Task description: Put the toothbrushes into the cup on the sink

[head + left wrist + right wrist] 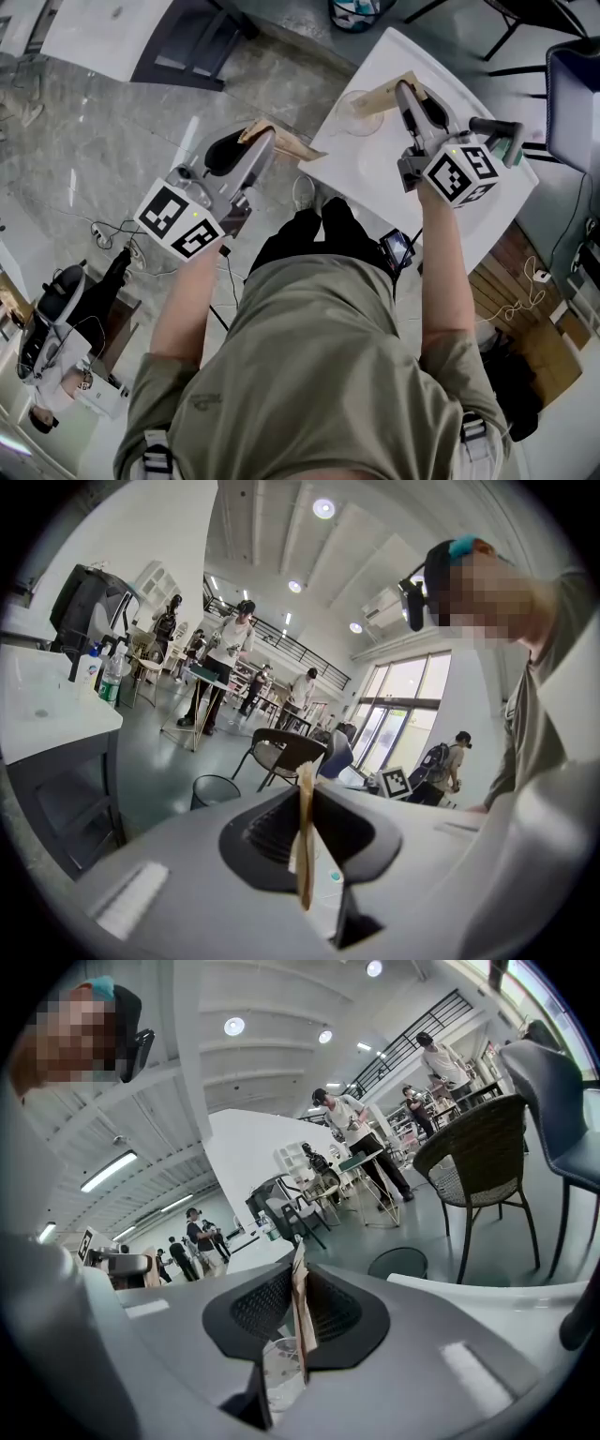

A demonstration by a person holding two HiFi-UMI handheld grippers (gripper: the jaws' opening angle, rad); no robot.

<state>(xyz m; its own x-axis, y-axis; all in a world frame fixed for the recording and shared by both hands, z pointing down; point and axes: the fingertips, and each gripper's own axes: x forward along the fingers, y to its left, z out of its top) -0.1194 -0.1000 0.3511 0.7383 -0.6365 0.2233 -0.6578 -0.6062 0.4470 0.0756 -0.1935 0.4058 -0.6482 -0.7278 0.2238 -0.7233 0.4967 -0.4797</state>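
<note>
A clear, round glass cup [357, 112] stands on the white sink surface [497, 202] in the upper right of the head view, close to that surface's left edge. There are two thin, flat, tan toothbrushes to be seen, one in each pair of tongs. The right toothbrush [389, 92] slants down-left across the cup, and its far end lies over the rim. From here I cannot tell whether the end dips inside or only hangs above. The right tongs [406, 87] are drawn in to a narrow slit, with the black ribbed pads pressed on either flat face of that toothbrush. In the right gripper view it stands edge-on in the middle of the frame, with the cup low in the gap beneath it. The left tongs [266, 141], left of centre in the head view, are closed just as narrowly on the left toothbrush [286, 142]. They hold it over the grey floor, and its tip reaches as far as the near corner of the surface. In the left gripper view it also stands upright and edge-on between the pads. At the top edge of the head view a dark round bin [356, 11] sits on the floor with something pale and bluish in it that I cannot make out. By my count that makes one cup, two toothbrushes, two pairs of tongs and one bin. A second white surface [103, 33] shows in the upper left corner.
</note>
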